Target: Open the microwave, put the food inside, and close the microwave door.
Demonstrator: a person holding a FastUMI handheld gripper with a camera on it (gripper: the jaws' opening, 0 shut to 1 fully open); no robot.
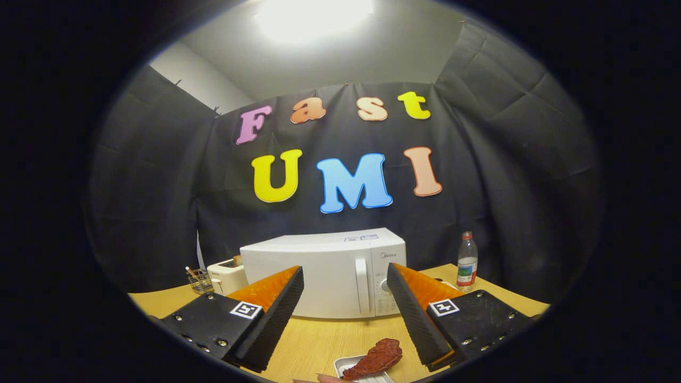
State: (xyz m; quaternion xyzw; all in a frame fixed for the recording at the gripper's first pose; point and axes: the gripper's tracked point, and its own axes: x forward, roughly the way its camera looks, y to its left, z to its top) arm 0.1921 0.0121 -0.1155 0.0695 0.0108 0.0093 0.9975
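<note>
A white microwave [324,276] stands on the wooden table [319,340] beyond my fingers, its door shut and its upright handle [362,285] near the right side of the door. My gripper [346,276] is open, its fingers spread wide and nothing between them. Close below, between the fingers, a reddish-brown piece of food [378,357] lies on a small white tray [343,365]. A fingertip of a person's hand [330,378] touches the tray's near edge.
A white toaster [227,275] and a wire basket with utensils [198,280] stand left of the microwave. A clear water bottle [467,261] with a red cap stands to its right. Black cloth walls close the booth behind.
</note>
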